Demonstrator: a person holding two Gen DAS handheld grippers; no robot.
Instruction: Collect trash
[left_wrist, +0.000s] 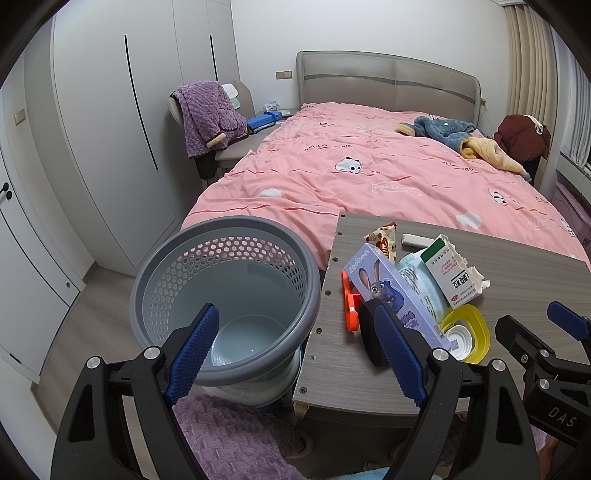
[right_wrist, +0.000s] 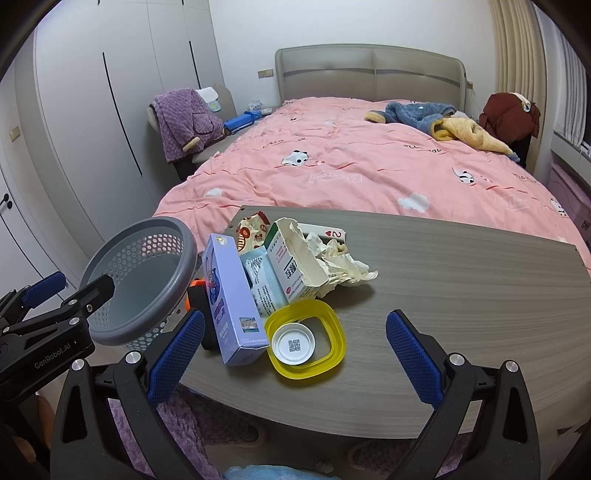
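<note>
A pile of trash lies on the grey wood table (right_wrist: 461, 277): a purple rabbit box (right_wrist: 232, 306), a torn green-and-white medicine box (right_wrist: 291, 266), crumpled tissue (right_wrist: 343, 262), a wipes pack (right_wrist: 264, 284), a snack wrapper (right_wrist: 251, 230), and a yellow ring (right_wrist: 332, 332) around a white cap (right_wrist: 293, 343). My right gripper (right_wrist: 295, 354) is open just before the ring and holds nothing. A grey perforated basket (left_wrist: 221, 295) stands left of the table (left_wrist: 354, 369). My left gripper (left_wrist: 295, 350) is open and spans the basket's rim and the purple box (left_wrist: 391, 295).
A black roll (right_wrist: 201, 306) and an orange piece (left_wrist: 349, 302) lie at the table's left edge. A card box (right_wrist: 332, 232) sits behind the pile. Beyond the table is a pink bed (right_wrist: 369, 166) with clothes. Wardrobes (left_wrist: 110, 129) line the left wall.
</note>
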